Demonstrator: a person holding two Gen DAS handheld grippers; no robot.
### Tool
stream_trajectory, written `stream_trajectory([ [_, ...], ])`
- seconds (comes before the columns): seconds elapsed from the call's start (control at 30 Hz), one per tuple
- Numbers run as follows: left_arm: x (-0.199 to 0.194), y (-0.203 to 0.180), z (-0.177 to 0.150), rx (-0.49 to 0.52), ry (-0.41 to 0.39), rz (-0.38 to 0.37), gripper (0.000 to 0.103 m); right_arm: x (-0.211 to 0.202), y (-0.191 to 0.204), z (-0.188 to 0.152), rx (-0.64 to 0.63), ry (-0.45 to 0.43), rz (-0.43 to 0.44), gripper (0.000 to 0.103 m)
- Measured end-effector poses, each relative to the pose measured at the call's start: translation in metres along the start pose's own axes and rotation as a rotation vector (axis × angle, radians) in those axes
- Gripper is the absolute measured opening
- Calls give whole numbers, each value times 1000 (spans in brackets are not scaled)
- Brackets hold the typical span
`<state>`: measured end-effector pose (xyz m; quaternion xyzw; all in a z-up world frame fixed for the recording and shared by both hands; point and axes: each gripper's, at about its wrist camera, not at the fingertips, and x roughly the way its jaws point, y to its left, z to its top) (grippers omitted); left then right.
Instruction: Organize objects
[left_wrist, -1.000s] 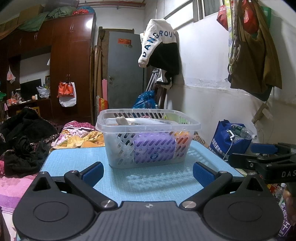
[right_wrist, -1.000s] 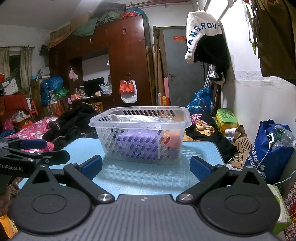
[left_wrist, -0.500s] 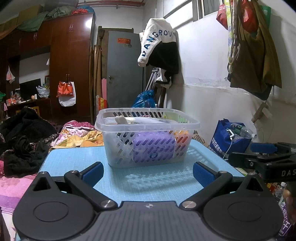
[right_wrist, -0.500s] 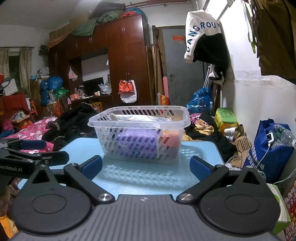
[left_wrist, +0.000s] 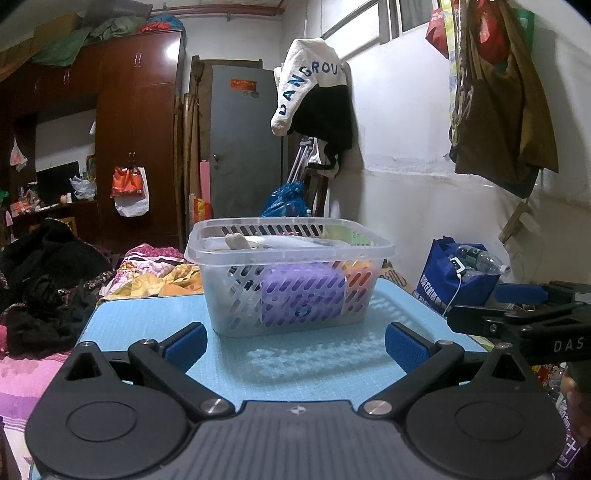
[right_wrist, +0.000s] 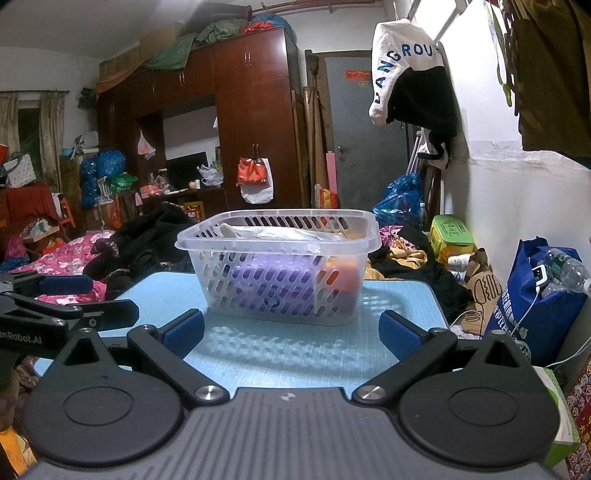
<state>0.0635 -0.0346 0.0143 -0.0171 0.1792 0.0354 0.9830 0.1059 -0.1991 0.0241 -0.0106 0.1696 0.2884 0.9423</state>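
A clear slotted plastic basket (left_wrist: 236, 295) stands on a light blue table (left_wrist: 147, 321). It holds a purple pack (left_wrist: 303, 295), an orange item (left_wrist: 360, 275) and white things on top (left_wrist: 236, 242). It also shows in the right wrist view (right_wrist: 207, 240), with the purple pack (right_wrist: 273, 288). My left gripper (left_wrist: 293, 345) is open and empty, low over the table's near edge, short of the basket. My right gripper (right_wrist: 291, 334) is open and empty, beside the left one. Each gripper shows at the edge of the other's view (left_wrist: 517, 317) (right_wrist: 55, 306).
A white wall (left_wrist: 424, 166) with hung clothes (left_wrist: 317, 99) runs along the right. A blue bag with bottles (left_wrist: 458, 277) stands right of the table. Dark clothes and bedding (left_wrist: 48, 280) lie to the left. A green box (right_wrist: 450, 236) lies behind the table.
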Motion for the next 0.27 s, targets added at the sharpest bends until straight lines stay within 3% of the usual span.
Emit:
stream_trajectory([
  [0.27,1,1,-1,-8,-8,3,103,2,2,-3,2,-8,-14,103],
])
